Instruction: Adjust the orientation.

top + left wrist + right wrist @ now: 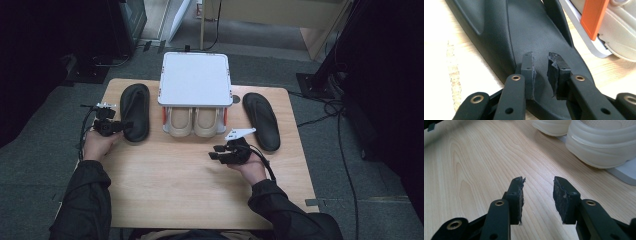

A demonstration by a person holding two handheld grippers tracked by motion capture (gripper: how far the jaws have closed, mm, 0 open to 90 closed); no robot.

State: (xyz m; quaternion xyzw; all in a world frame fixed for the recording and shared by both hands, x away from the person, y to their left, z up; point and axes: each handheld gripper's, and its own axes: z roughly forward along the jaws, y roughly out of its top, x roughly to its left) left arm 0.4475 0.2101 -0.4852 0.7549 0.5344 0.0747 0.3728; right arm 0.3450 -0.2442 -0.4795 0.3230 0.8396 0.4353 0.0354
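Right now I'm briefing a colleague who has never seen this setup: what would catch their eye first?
Probably the white two-level rack at the table's far middle, with a pair of cream shoes tucked under its top. Next, the two black sandals flanking it: the left sandal with the left tool at its near end, jaws astride its edge, and the right sandal lying alone. The right tool hovers open over bare wood.

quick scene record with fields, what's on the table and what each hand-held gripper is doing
surface: light wooden table
centre: white two-tier rack with orange posts, pair of cream shoes on its lower shelf
left slipper: black flat slipper, left of rack
right slipper: second black slipper, right of rack
left hand-held gripper: jaws over left slipper's heel end, narrow gap, grip unclear
right hand-held gripper: open, nothing between the jaws, over bare wood near the shoes
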